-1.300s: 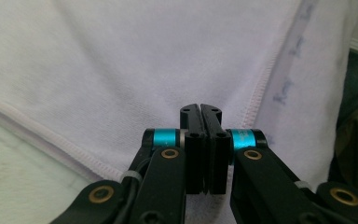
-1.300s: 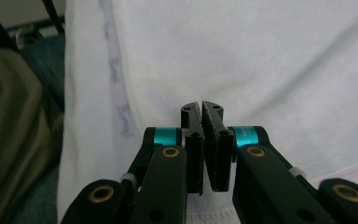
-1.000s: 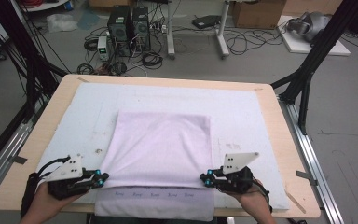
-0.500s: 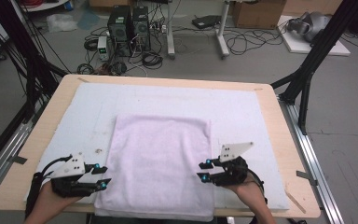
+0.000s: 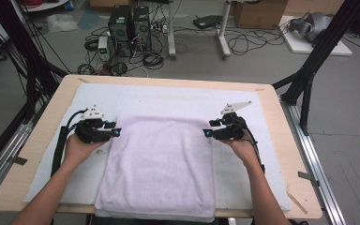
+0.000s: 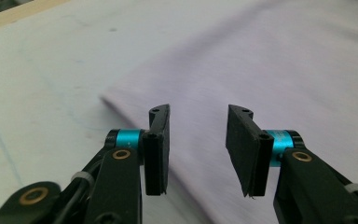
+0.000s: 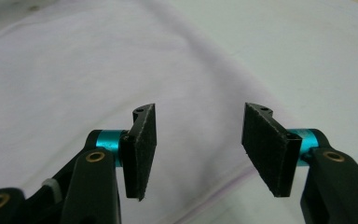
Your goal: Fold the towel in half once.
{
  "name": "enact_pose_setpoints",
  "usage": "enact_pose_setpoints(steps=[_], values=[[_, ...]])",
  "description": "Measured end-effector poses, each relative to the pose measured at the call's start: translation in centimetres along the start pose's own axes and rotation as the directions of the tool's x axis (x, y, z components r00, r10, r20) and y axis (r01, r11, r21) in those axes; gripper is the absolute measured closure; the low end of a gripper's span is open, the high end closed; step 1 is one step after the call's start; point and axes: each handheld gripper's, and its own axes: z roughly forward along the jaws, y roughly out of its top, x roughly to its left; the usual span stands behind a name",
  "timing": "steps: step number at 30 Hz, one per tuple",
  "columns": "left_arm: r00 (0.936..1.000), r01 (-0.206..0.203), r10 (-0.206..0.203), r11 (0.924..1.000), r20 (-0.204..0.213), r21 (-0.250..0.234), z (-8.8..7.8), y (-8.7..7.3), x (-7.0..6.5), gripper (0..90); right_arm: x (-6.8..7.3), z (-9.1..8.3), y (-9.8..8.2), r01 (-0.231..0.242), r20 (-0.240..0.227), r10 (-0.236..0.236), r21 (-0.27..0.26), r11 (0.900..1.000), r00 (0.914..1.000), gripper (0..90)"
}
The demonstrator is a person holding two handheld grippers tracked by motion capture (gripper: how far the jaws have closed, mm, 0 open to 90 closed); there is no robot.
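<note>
Tongs, left: left gripper [image 5: 114, 132] sits at the towel's [image 5: 161, 164] left edge, near its far corner; its jaws have just been closing a little but stand apart with nothing between them, the cloth lying beneath.
Towel: pale lilac, folded into a tall rectangle, flat on the white mat [image 5: 178, 96]; its near edge hangs just over the table's [image 5: 37, 140] front rim.
Handling: I judge it soft, limp and light, not fragile; it will sag and slide on the mat unless both sides are lifted together.
Where to grip: pinch the layered side edges near the far corners, all layers at once.
Tongs, right: right gripper [image 5: 207, 133] is at the towel's right edge, opposite the left one; its jaws have just been opening, wide, holding nothing.
Room: bare mat lies left, right and beyond the towel; the table's edges are well apart from both hands.
</note>
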Motion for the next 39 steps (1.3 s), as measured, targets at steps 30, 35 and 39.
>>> enact_pose_setpoints(steps=[30, 35, 39], values=[[0.9866, 0.044, -0.065, 0.9893, -0.150, -0.139, 1.3, 8.1, 4.8, 85.6, -5.1, -0.2, 7.9, 0.056, 0.203, -0.061, 0.029, 0.998, 0.9774, 85.8], [0.9748, 0.057, -0.078, 0.9931, -0.209, -0.102, 0.9, 8.8, 5.8, 60.2, -6.2, -0.3, 8.4, 0.028, 0.261, -0.031, 0.015, 1.000, 0.9648, 57.2], [0.9797, 0.054, -0.068, 0.9956, -0.189, -0.076, 0.8, 7.4, 5.7, 57.7, -6.6, 0.5, 6.2, -0.038, 0.238, 0.023, 0.059, 0.998, 0.9710, 50.3]])
